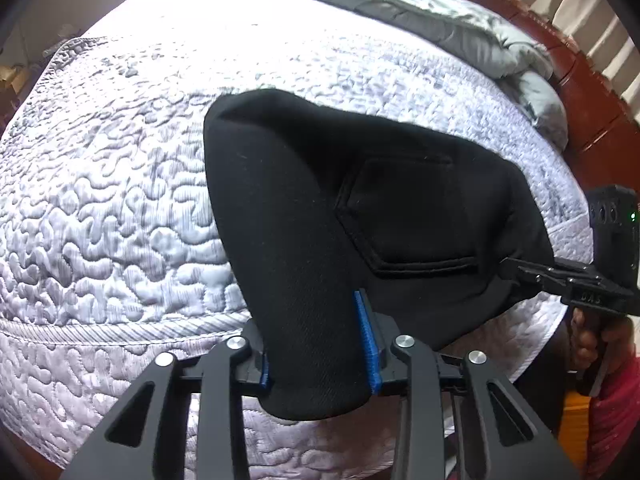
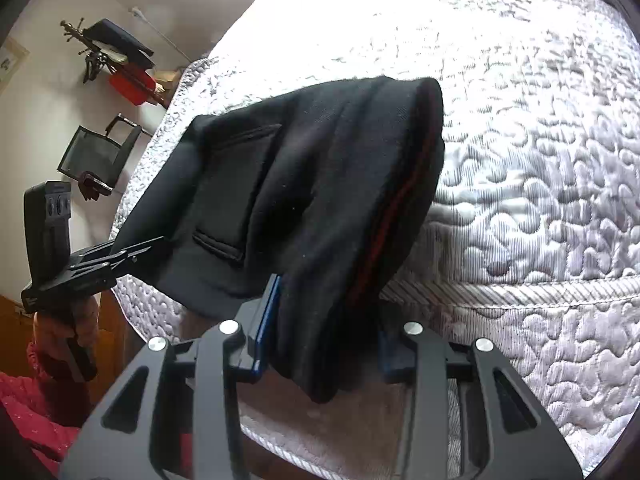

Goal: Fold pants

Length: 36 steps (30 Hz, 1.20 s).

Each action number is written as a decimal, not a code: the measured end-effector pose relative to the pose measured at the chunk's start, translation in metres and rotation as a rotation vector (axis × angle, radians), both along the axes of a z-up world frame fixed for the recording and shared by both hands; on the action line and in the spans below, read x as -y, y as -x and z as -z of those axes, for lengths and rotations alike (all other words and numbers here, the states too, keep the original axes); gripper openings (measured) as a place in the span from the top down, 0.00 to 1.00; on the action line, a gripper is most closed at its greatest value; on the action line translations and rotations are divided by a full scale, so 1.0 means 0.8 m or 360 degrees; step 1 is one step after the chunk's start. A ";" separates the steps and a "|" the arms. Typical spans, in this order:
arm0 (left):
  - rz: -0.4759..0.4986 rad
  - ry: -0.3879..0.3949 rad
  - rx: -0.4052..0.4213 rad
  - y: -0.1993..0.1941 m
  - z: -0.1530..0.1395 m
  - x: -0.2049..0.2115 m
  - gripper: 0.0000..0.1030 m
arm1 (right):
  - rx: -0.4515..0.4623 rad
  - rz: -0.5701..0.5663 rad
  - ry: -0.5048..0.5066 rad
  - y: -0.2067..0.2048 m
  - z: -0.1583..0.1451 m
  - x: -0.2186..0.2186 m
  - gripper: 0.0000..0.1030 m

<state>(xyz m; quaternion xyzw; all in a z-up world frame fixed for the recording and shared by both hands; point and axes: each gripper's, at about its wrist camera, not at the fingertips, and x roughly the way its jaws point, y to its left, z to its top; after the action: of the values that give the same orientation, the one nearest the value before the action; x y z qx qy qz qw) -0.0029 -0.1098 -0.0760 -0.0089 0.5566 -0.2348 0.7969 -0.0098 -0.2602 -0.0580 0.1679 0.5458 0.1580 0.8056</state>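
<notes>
Quilted bedspread [image 1: 120,208] fills the left wrist view; grey duvet [image 1: 460,20] bunched at far edge beside a wooden headboard [image 1: 592,92]. Left gripper [image 1: 318,356] clamped on black pants [image 1: 304,200], lifted off the bed; patch pocket [image 1: 404,216] visible. Right gripper [image 1: 516,270] bites the opposite edge, pads hidden by cloth.

Right wrist view: right gripper [image 2: 324,344] pinching bunched pants, red stripe [image 2: 384,232] seen only here. Far pad buried. Chair [image 2: 96,156] and hand [image 2: 76,328] at left, partly cut off.

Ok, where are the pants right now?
Black pants hang over the bed's near edge, clamped between left gripper and right gripper.
</notes>
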 end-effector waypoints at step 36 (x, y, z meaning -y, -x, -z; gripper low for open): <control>-0.0004 0.0169 0.0166 -0.178 0.002 0.084 0.67 | 0.0104 0.0006 0.0124 -0.204 -0.011 0.105 0.64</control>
<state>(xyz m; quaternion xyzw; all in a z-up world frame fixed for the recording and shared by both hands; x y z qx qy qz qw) 0.1396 -0.1767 -0.0775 -0.0398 0.5011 -0.2631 0.8234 0.1536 -0.3444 -0.0488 0.1320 0.5246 0.1405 0.8292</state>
